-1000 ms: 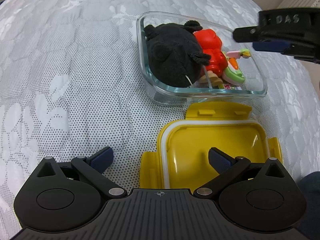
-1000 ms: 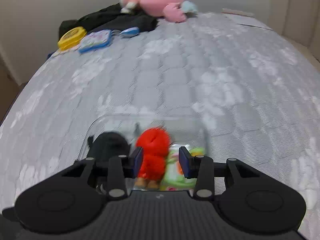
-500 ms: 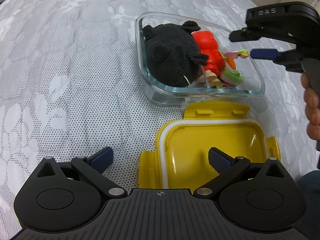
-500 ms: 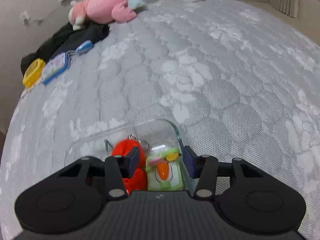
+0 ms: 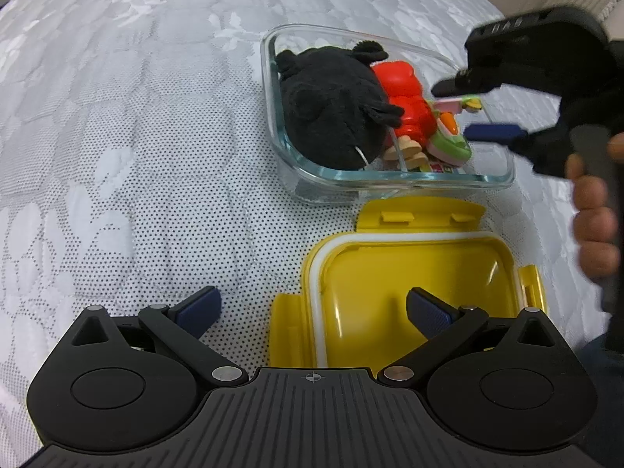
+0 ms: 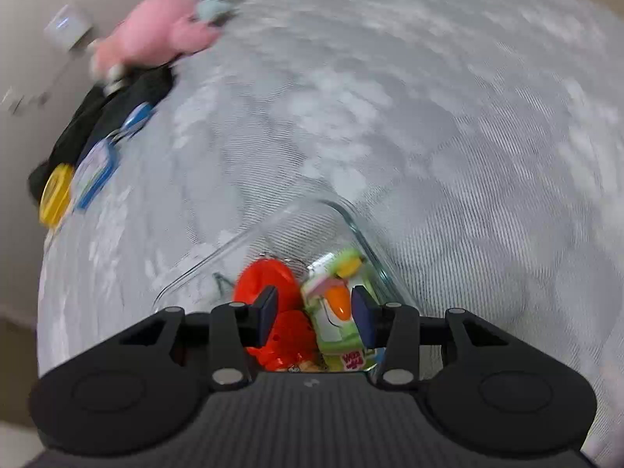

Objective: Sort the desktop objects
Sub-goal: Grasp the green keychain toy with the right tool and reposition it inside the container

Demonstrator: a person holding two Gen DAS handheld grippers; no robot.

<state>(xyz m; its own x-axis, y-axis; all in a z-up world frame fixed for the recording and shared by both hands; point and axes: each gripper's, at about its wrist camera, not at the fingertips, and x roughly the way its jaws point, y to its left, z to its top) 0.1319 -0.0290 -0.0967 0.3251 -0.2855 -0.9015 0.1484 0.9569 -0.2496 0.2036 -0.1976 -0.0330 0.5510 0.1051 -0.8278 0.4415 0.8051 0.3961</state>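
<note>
A clear glass container (image 5: 390, 177) rests on the quilted bedcover and holds a black plush (image 5: 331, 113), a red toy (image 5: 405, 93) and a green toy with an orange carrot (image 5: 448, 148). Its yellow lid (image 5: 413, 269) lies upside down just in front of it. My left gripper (image 5: 312, 308) stands open above the lid's near edge, holding nothing. My right gripper (image 5: 454, 111), held by a hand (image 5: 596, 226), hangs tilted over the container's right end. In the right wrist view its jaws (image 6: 314, 308) are closing, with the green toy (image 6: 335, 312) between them and untouched, and the red toy (image 6: 265, 277) to its left.
The white quilted bedcover (image 5: 136, 156) spreads wide to the left of the container. At the far end lie a pink plush (image 6: 156, 35), a black cloth (image 6: 117, 113), a yellow round item (image 6: 56, 195) and a blue-edged card (image 6: 93, 171) near the wall.
My right gripper has rolled and sunk closer to the container's right end, now framing the green toy. The holding hand has come into the left wrist view. My left gripper stayed put.
</note>
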